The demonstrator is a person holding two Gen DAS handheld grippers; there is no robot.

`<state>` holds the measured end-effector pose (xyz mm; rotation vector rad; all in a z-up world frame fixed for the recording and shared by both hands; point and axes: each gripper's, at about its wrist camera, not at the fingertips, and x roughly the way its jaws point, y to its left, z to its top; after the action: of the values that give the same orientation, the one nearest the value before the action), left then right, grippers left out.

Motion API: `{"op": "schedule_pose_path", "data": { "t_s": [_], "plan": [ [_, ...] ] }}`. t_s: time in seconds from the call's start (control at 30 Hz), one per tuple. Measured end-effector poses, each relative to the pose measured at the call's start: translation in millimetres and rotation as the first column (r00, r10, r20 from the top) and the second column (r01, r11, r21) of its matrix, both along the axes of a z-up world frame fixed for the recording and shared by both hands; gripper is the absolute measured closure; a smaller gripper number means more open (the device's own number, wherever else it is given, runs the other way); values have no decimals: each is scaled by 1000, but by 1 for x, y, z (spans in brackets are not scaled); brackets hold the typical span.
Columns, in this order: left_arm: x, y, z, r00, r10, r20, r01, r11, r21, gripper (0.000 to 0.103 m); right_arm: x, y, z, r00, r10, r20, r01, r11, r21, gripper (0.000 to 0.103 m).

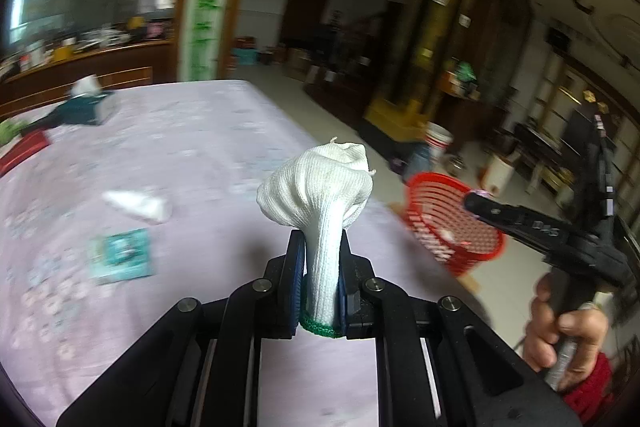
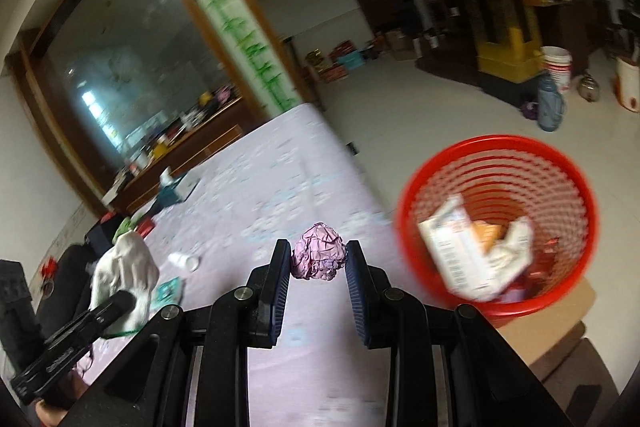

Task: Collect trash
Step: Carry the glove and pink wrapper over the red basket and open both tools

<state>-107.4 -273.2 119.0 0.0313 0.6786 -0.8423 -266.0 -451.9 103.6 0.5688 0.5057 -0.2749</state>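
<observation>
So the left gripper (image 1: 318, 259) is clamped tight on a white knitted cotton work glove (image 1: 320, 203) with a green-trimmed cuff. The cuff end sits squeezed between the blue pads, and the rest bunches up above them in a rumpled, mushroom-like lump with a few loose threads at the top.

The right gripper (image 2: 319, 261) is pinching a crumpled ball of pale pink paper (image 2: 319, 257), all creases and folds, right between its fingertips. Both are held up over the lilac floral-patterned tablecloth (image 1: 192, 147).

The round red plastic mesh wastebasket (image 2: 496, 223) stands on the floor just past the tablecloth's edge, on the right gripper's side. Inside it there's a white printed carton (image 2: 456, 247) and some crumpled white paper, though it's blurry.

Still lying on the tablecloth, on the far side of the glove from the wastebasket: a crumpled white tissue (image 1: 138, 205) and a flat teal printed packet (image 1: 122, 255) next to it. Much farther back on the cloth sits a dark teal tissue box (image 1: 86, 105).
</observation>
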Motion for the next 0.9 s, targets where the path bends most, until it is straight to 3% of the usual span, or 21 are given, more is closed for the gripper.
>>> {"op": "schedule_pose_path", "data": {
  "t_s": [0.13, 0.37, 0.9],
  "plan": [
    [-14, -42, 8, 994, -104, -28, 104, 995, -10, 90, -24, -27, 0, 998, -67, 1, 67, 998, 5, 73],
    [-28, -108, 16, 978, -206, -40, 207, 978, 16, 90, -54, -64, 3, 990, -136, 30, 135, 990, 26, 73],
    [-18, -230, -11, 955, -276, -105, 282, 959, 41, 90, -59, -130, 3, 973, -228, 33, 225, 971, 86, 71]
  ]
}}
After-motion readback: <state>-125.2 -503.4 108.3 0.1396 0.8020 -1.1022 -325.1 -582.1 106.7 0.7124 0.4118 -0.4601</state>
